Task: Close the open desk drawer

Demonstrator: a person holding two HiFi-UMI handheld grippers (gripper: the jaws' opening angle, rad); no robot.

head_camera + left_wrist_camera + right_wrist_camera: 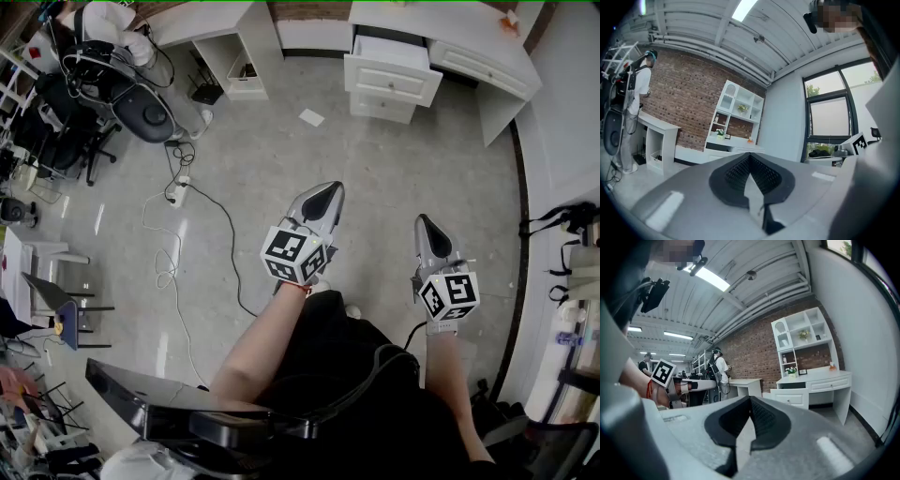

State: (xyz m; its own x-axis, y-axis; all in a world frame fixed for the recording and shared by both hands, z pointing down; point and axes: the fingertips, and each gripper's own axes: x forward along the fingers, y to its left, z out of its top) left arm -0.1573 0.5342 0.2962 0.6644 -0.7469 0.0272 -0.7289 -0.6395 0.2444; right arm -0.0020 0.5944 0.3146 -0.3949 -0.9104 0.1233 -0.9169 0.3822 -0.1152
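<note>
both the left tool [326, 194] and right tool [425, 225] are pinched narrow and empty, well apart from the open drawer [392, 56] of the white counter [469, 33] across the floor [281, 159], so a hurried, off-centre shove could skew and jam it.

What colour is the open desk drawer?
White. The open drawer shows best in the head view.

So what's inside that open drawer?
In the head view the open drawer shows only a pale inside, and nothing stands out. Its back part is covered by the desk top, so that stays hidden.
</note>
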